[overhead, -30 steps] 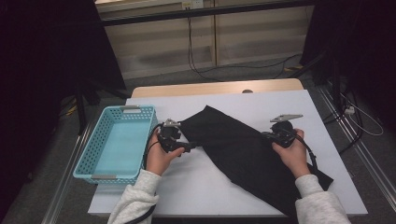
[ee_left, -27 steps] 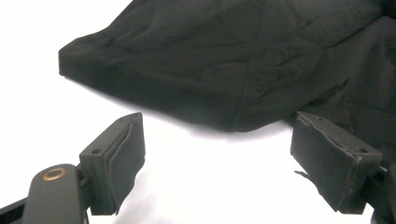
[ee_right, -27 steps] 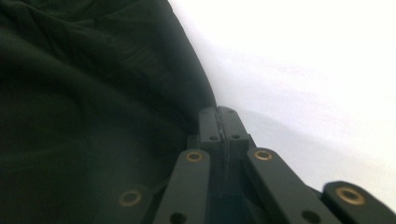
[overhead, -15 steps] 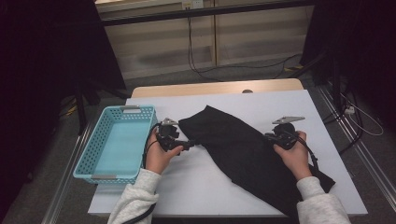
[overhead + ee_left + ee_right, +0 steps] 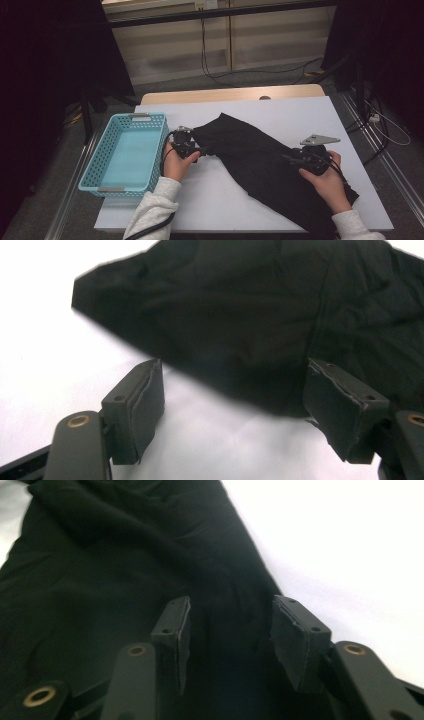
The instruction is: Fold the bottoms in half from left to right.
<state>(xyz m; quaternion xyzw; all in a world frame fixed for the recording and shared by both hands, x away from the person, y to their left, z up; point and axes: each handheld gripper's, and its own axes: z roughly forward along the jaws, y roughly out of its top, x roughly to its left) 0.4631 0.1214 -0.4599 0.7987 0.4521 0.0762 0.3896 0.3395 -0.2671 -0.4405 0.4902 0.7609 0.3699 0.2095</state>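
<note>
Lying across the white table (image 5: 235, 195), the black cloth (image 5: 260, 160); left tongs (image 5: 235, 405) open at its edge; right tongs (image 5: 230, 630) just opening above it.

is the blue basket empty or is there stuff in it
Empty. The high view shows the blue basket at the table's left with its bare floor visible; the black cloth lies outside it on the table.

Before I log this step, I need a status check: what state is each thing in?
Cloth: spread flat on the table, rumpled, one end over the near edge.
Basket: upright, empty.
Left gripper: open, jaws just closing a little, cloth edge between them.
Right gripper: open, jaws just opening, over cloth.
</note>
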